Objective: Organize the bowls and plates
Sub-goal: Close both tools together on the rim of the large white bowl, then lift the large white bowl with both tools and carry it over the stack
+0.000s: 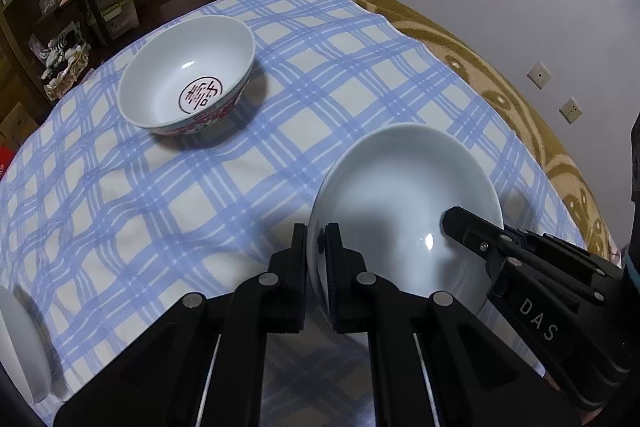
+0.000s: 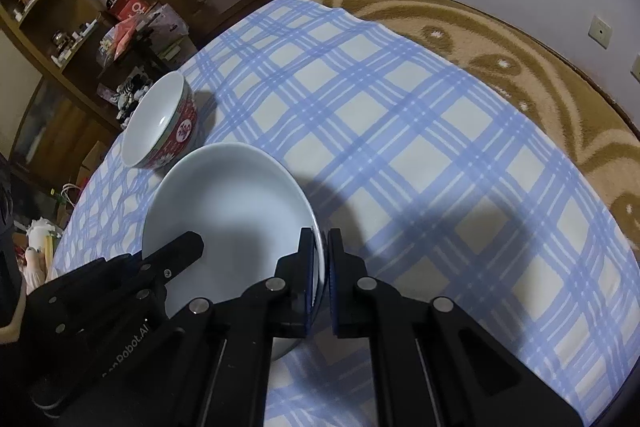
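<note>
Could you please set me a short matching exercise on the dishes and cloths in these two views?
Things:
1. plate
2. bowl
3. checked cloth
4. brown blanket

States:
a. clamped at its rim by both grippers
b. lies along the wall side
c. stands free, red mark inside
d. spread under both dishes

Pairs: 1-a, 2-c, 3-d, 4-b

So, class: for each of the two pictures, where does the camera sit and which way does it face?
Left wrist: on the left gripper, looking down at the plain white plate's left rim; the right gripper shows.
Right wrist: on the right gripper, clamping the opposite rim; the left gripper shows.
Both share the plate, red-patterned bowl and blue checked cloth.
</note>
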`<action>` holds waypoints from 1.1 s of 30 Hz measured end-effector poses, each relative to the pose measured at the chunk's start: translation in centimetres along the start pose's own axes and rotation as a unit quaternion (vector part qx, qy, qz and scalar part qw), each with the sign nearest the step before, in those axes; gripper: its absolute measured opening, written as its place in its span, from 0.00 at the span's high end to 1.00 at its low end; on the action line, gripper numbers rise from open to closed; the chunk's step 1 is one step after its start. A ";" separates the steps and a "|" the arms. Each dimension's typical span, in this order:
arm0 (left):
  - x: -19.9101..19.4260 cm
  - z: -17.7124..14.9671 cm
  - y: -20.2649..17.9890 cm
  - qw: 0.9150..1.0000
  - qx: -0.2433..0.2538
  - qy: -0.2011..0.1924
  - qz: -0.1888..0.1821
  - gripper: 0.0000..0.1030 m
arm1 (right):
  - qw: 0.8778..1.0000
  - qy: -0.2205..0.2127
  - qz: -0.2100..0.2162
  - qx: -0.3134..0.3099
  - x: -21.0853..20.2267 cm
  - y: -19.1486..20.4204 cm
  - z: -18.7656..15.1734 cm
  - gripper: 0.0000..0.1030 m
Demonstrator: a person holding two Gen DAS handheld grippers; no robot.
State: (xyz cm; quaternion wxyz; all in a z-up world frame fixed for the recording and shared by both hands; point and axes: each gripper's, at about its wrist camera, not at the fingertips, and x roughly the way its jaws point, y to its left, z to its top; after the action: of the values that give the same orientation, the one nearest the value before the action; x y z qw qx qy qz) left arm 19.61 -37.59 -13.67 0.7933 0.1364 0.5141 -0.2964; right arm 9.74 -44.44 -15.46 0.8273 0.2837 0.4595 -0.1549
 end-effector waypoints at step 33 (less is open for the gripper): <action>-12.3 -4.7 8.1 0.996 -0.064 -0.061 0.026 0.91 | 0.995 -0.023 0.046 -0.085 -6.9 11.5 -3.1 0.93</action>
State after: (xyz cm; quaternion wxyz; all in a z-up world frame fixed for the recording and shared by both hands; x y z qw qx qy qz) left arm 17.49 -24.68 -5.37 0.8376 0.0801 0.4791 -0.2498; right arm 9.95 -33.43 -7.14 0.8650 0.2297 0.4382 -0.0833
